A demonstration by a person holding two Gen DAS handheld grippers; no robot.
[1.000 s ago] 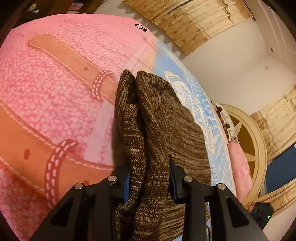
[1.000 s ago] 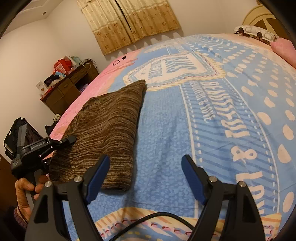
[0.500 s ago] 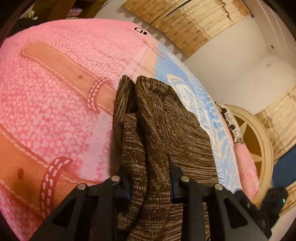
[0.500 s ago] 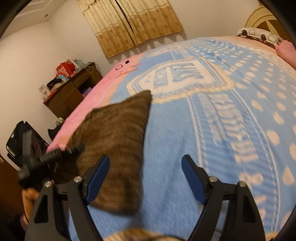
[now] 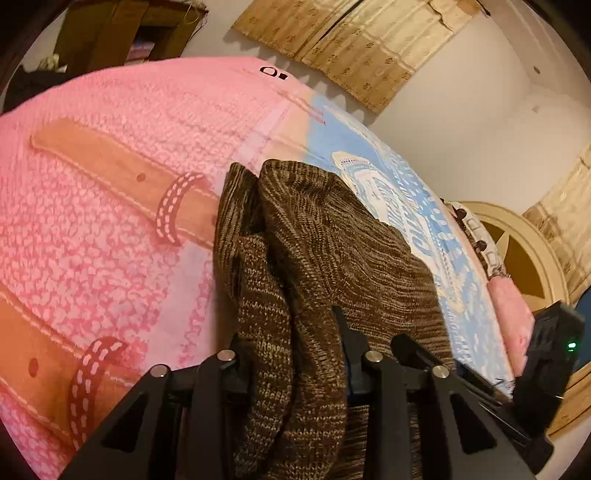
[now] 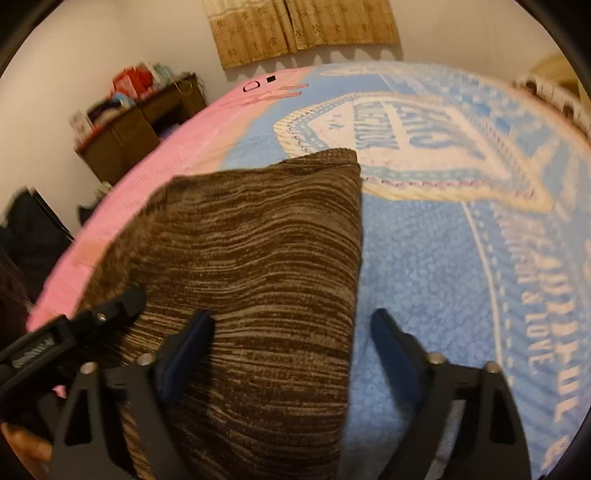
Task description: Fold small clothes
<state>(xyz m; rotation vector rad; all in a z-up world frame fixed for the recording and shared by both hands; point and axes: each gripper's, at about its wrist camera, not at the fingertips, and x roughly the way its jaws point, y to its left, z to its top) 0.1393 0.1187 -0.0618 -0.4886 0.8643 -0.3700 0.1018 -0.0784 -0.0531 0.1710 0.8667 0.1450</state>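
A brown knitted garment (image 5: 332,251) lies folded on the pink and blue bed blanket (image 5: 92,221). My left gripper (image 5: 291,350) is shut on its near edge, with a bunched fold of knit between the fingers. In the right wrist view the same garment (image 6: 251,258) lies flat. My right gripper (image 6: 291,343) is open, and the garment's near right edge lies between its fingers. The left gripper's body (image 6: 74,332) shows at the left of that view.
A dark wooden desk with clutter (image 6: 140,118) stands beyond the bed's far left. Curtains (image 6: 303,29) hang on the back wall. A round headboard (image 5: 524,254) and pink pillow (image 5: 513,317) are at the right. The right gripper's body (image 5: 543,373) sits close by.
My right gripper has moved left and forward, so the garment's edge now lies between its open fingers. My left gripper stays shut on the knit and has shifted slightly.
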